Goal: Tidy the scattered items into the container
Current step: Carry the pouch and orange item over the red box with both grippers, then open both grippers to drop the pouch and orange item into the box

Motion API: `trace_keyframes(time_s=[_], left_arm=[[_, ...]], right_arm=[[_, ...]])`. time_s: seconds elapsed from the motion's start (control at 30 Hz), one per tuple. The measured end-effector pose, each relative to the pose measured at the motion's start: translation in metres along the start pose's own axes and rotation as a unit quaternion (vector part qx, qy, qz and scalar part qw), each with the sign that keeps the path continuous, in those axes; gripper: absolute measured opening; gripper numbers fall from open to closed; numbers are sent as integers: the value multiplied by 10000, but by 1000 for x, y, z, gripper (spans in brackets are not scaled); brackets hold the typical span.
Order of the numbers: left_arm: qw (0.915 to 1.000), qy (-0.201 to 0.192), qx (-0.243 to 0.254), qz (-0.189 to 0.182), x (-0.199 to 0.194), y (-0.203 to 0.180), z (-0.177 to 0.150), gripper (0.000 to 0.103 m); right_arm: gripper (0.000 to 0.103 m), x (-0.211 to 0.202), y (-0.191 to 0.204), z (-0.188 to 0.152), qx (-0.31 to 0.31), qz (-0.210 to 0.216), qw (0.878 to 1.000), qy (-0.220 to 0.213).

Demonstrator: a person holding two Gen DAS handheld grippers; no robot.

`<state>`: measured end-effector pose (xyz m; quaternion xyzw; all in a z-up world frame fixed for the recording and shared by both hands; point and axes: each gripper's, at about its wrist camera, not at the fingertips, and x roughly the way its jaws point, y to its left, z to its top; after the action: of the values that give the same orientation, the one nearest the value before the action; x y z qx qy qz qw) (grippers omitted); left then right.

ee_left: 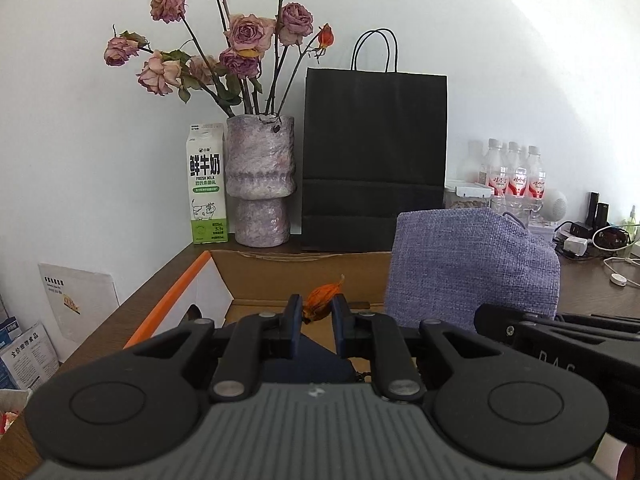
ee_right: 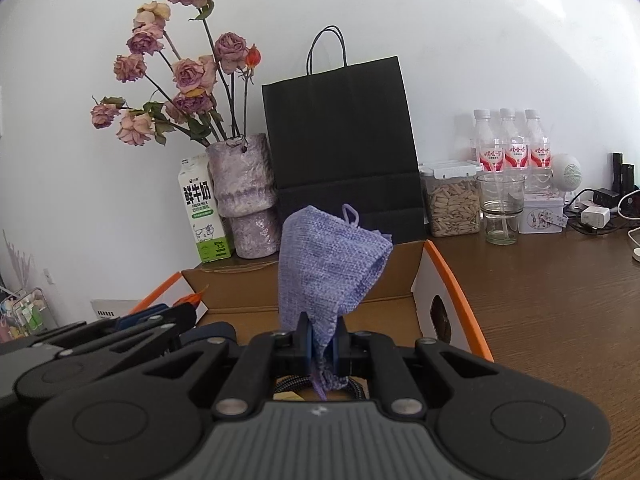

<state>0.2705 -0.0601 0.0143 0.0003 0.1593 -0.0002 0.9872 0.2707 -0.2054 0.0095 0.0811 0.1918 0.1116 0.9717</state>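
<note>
Wooden desk (ee_right: 560,300), white wall bkgd | L gripper (ee_left: 313,310) clamped on dried orange bud (ee_left: 320,298) | R gripper (ee_right: 323,338) pinched purple knit pouch (ee_right: 328,264) | both over open cardboard box (ee_right: 400,276) | advice: lower inside walls before release, pouch first.

White plain wall (ee_right: 460,40) behind, brightly and evenly lit. Brown wood-grain tabletop (ee_right: 560,300) below, running toward 3 o'clock. Against the wall at 12 o'clock: black paper bag (ee_right: 340,128) with cord handles; at 11 o'clock, mottled purple vase (ee_right: 244,200) of dried roses (ee_right: 188,76), milk carton (ee_right: 202,216) just beside. At 2 o'clock: three bottles (ee_right: 508,148), seed jar (ee_right: 452,204), glass (ee_right: 502,208), chargers and cables (ee_right: 596,212).
</note>
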Motion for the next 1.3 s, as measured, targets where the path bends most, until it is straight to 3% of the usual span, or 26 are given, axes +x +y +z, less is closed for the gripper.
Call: trace_keyframes(time_s=[0.3,0.37,0.4,0.43,0.47,0.5,0.53,0.57,0.63,1.3], left_arm=[[10000,-49,26,-28,1,0,-1,16],[10000,-66,-7,47,0,0,-2,21],[9999,-93,-20,121,-1,1,-2,29],[9995,-147,-55,285,-3,2,-2,54],[9980,-234,-116,578,-5,3,-2,81],[9957,-328,-156,848,-7,5,-1,92],[9932,-444,-209,1052,-8,9,0,103],[9921,-519,-274,1109,-10,12,1,103],[9919,-480,-427,1099,-11,17,2,103],[9926,-384,-382,1084,-14,16,-4,103]], right_arm=[[8,2,1,-2,-32,-27,10000,54],[18,2,0,-2,-20,-27,10000,59],[23,1,0,-2,7,-73,10000,37],[44,0,0,-1,8,-108,9999,16],[59,-1,-1,-1,21,-187,9998,-20],[64,-3,-1,0,39,-375,9992,-94],[76,-5,-3,1,57,-485,9987,-163],[91,-6,-5,2,111,-535,9983,-224],[102,-10,-10,3,265,-433,9982,-329],[103,-21,-4,2,160,-369,9981,-469]])
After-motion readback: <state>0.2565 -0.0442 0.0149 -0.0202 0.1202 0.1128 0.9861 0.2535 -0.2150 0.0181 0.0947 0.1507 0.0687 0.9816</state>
